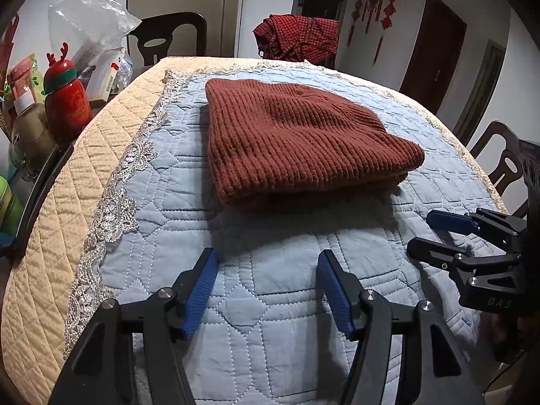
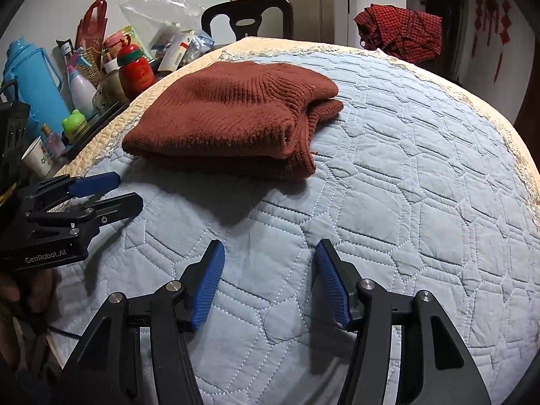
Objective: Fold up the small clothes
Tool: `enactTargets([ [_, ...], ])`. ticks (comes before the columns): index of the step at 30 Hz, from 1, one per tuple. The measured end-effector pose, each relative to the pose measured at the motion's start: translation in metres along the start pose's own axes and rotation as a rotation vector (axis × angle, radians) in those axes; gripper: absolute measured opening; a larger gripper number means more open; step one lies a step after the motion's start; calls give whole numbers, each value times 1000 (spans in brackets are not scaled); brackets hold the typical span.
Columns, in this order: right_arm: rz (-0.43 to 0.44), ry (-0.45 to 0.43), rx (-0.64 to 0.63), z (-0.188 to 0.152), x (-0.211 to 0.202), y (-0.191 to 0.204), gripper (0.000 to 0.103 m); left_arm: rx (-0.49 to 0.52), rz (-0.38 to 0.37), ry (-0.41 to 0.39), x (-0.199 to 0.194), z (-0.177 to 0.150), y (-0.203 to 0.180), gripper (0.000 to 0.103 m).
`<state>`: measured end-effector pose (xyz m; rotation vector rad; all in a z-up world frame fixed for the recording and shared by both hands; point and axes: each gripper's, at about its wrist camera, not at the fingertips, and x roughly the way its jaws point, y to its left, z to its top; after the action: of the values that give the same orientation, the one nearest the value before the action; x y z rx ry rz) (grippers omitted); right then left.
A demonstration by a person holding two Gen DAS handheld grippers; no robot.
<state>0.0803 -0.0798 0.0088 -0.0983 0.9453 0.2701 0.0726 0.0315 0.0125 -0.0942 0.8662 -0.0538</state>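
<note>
A rust-brown ribbed knit garment [image 1: 297,141] lies folded in layers on the blue quilted cover [image 1: 270,290]; in the right wrist view the same garment [image 2: 236,114] shows its stacked edges toward me. My left gripper [image 1: 268,263] hovers over bare quilt just short of the garment, open, nothing between its blue pads. My right gripper [image 2: 270,253] is likewise open over the quilt, apart from the garment. Each gripper shows in the other's view: the right gripper [image 1: 428,233] at the right edge, the left gripper [image 2: 125,189] at the left edge.
Clutter stands along the table's left side: a red reindeer bottle [image 1: 65,101], a blue thermos [image 2: 30,77], jars, boxes and a plastic bag [image 1: 91,17]. A red checked cloth [image 1: 300,37] hangs on a far chair. Dark chairs [image 2: 249,17] ring the table.
</note>
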Motion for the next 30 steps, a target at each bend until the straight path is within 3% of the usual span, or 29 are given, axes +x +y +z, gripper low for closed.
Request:
enactTargets([
  [30,5,0,3,1,1,3,59,3,2,2,0,1,-1,66],
])
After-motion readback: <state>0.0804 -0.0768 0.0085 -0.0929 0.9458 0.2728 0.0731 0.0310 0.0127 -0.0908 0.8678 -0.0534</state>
